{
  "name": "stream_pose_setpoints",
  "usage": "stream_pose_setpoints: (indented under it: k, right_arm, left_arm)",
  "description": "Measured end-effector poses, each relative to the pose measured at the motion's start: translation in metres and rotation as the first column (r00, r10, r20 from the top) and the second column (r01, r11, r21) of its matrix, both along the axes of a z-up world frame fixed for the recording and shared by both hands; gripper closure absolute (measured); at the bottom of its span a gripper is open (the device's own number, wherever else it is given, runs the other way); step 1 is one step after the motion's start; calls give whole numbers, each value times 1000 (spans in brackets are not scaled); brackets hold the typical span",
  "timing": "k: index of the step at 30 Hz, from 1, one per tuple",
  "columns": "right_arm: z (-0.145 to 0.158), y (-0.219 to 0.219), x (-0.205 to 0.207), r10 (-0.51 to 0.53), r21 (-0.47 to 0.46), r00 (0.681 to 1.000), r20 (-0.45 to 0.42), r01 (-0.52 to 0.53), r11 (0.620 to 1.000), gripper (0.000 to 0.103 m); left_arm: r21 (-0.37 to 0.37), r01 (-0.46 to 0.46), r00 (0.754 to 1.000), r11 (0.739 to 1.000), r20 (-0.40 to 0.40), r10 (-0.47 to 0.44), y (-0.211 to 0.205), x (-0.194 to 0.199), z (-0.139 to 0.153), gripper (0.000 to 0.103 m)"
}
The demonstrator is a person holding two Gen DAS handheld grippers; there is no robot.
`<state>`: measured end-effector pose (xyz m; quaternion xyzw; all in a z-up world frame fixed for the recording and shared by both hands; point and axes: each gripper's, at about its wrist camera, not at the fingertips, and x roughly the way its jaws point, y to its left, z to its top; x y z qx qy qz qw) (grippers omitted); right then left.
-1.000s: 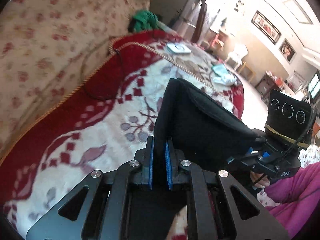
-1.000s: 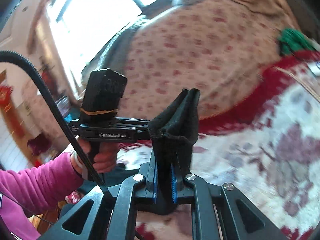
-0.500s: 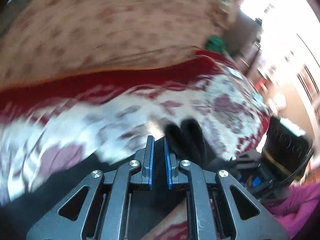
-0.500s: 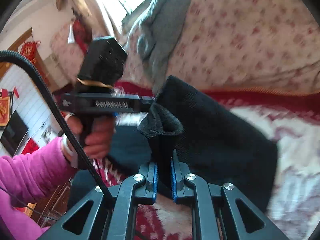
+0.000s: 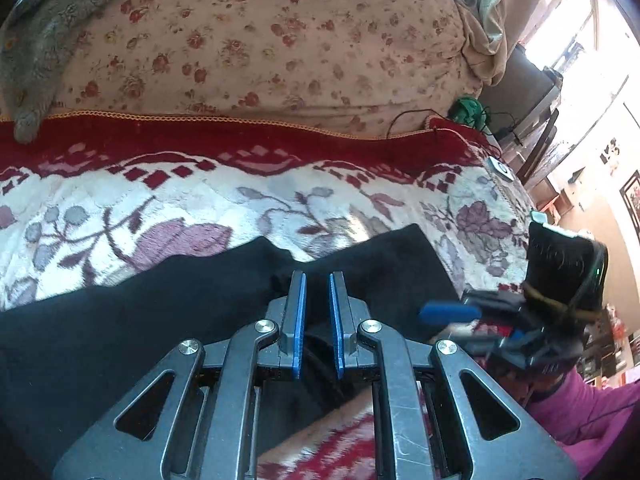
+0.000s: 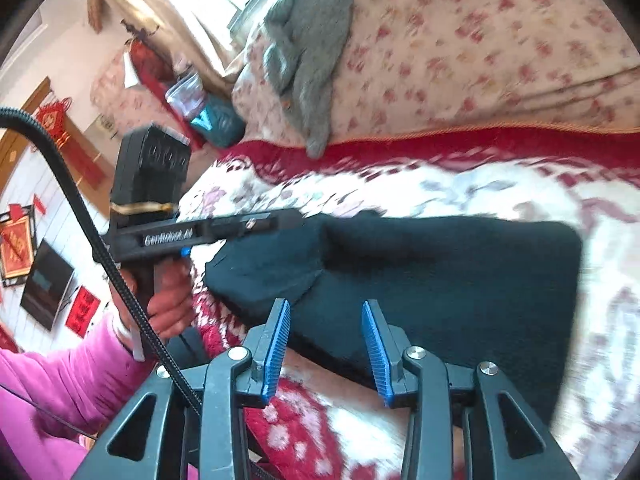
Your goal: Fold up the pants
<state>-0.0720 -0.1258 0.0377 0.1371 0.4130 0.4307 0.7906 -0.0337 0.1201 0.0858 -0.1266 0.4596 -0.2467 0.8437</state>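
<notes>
Pants (image 5: 168, 320), black and soft, are lying across the lower half of the left wrist view, spread on a red and cream floral blanket (image 5: 248, 184) that is covering the bed. The left gripper (image 5: 317, 304) is pointing down at them with its blue fingers (image 5: 298, 320) drawn close together, a fold of the dark cloth sitting between them, so it is judged to be pinching the pants at their near edge. At the right edge of the frame the right gripper (image 5: 448, 312) is showing beside the cloth, held by a hand in a pink sleeve (image 5: 580, 412).

In the right wrist view the pants (image 6: 440, 280) are filling the middle of the frame, lying doubled over on the blanket (image 6: 400, 184), with one rounded flap overlapping at centre left. The right gripper (image 6: 326, 344) is opening, its fingers (image 6: 276, 344) spreading with nothing pinched between them; the cloth is lying just beyond the tips. At the left, the left gripper (image 6: 304, 220) is reaching onto the pants' edge.

One fold is looking laid down already. Left to do, by this judgement: releasing the other corner, smoothing, and probably folding once more.
</notes>
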Motion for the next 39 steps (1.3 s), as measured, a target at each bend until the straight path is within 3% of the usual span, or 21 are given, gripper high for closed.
stream_pose_setpoints:
  k: [5,9,12,14,18,22,28,34,37,39]
  right_arm:
    - [12,-32,0,-156,-77,986,60,161,984,67]
    - [8,-45,9,-221,-112,975,39,224,968,67]
    - [11,-44,10,-220,-84,975,29,222,972,65]
    - [12,-41,11,-218,-99,975,40,221,970,55]
    - [4,-29,16,-249,-225,965,87,263,938,54]
    - [-12,-19,25,-255,-282,959,120,280,918,54]
    - [-9,-8,28,-248,-334,960,127,277,901,53]
    - [5,-3,22,-229,-303,968,103,250,920,54]
    - [7,3,20,-222,-282,971,86,237,930,54]
    - [8,8,18,-211,-266,975,72,223,938,54]
  left_arm:
    - [-43,12,1000,999,6,-11,-22,-14,3,94]
    - [-21,1,1000,1000,7,-1,-42,-17,-1,94]
    - [-5,-24,1000,1000,-15,24,-50,-18,-8,94]
    - [25,-59,998,998,-30,60,-53,-17,-15,94]
    - [84,-145,987,986,-55,150,-51,-12,-32,94]
    - [52,-180,979,982,-88,184,-44,-9,-48,94]
    - [34,-192,978,981,-82,194,-40,-14,-46,94]
    - [111,-242,968,964,-42,248,-33,-26,-34,94]
    - [156,-272,960,949,-20,279,-27,-32,-29,79]
    - [158,-292,955,943,-12,297,-20,-37,-27,76]
